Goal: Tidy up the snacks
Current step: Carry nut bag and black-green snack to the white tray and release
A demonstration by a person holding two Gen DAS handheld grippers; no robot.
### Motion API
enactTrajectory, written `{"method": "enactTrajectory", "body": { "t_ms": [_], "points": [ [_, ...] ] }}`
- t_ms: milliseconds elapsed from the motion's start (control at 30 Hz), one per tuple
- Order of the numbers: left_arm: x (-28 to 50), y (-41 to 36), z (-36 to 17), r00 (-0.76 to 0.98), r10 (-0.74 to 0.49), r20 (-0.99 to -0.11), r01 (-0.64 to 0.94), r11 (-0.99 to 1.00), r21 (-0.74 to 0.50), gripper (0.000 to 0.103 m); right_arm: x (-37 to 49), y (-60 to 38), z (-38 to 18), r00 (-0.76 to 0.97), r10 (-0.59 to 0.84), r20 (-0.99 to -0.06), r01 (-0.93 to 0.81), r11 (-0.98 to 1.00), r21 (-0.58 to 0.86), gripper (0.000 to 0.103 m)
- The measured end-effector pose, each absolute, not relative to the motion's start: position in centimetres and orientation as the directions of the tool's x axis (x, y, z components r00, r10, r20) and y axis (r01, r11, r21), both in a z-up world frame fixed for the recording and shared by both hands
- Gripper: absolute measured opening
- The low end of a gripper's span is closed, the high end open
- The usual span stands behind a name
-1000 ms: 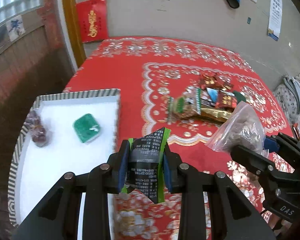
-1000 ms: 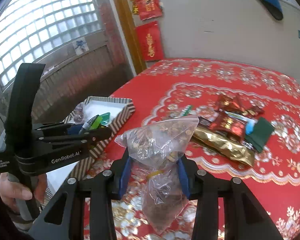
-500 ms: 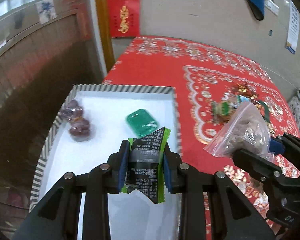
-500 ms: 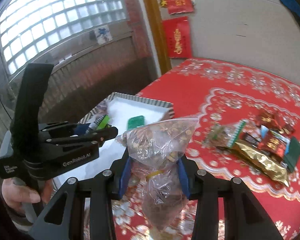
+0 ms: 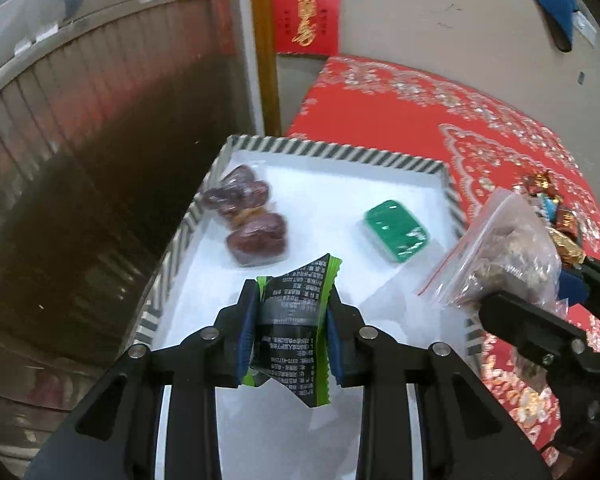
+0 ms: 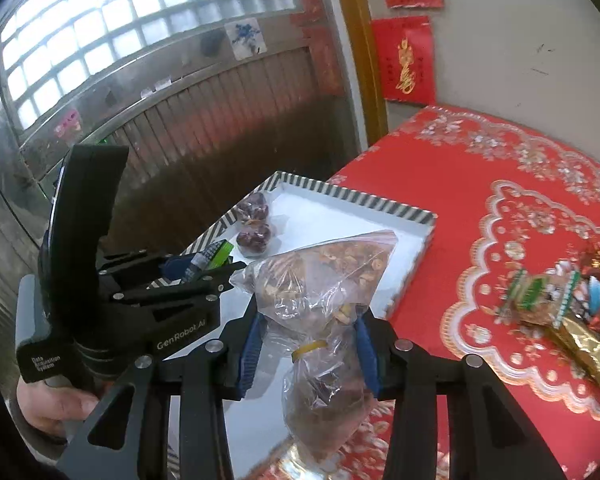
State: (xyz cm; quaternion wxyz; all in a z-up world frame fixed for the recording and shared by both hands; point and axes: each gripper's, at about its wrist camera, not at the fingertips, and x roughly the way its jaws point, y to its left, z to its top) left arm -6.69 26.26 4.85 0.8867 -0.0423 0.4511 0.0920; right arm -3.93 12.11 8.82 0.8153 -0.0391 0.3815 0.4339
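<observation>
Our left claw (image 5: 292,332) grips the green packet (image 5: 296,320) over the striped tray (image 5: 332,152); our right claw (image 6: 308,354) grips the nut bag (image 6: 320,300) near its rim (image 6: 400,208). Dropped carelessly, either might land on the dates (image 5: 252,220) or outside.

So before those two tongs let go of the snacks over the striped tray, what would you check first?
1. Left tongs gripping the green-edged packet: ok, the pads press on both sides of it.
2. Right tongs gripping the clear bag of nuts: ok, pinched at its tied neck.
3. Packet above the tray: ok, white tray floor lies behind it.
4. Bare floor to drop onto: ok, the wrapped dates and the green block sit farther back.
5. Bag of nuts fully over the tray: cannot tell, it hangs near the tray's right rim.
6. Snacks left on the red cloth: not ok, a pile still waits.
</observation>
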Motion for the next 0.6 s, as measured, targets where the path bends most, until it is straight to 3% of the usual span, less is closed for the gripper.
{"method": "enactTrajectory", "body": {
  "t_ms": [600],
  "points": [
    [-6.3,29.0,1.9,0.512,0.148,-0.846,-0.232,0.972,0.030,0.028,-2.0,17.8,4.4,0.214,0.672,-0.709,-0.700,0.612,0.368,0.044]
  ]
}}
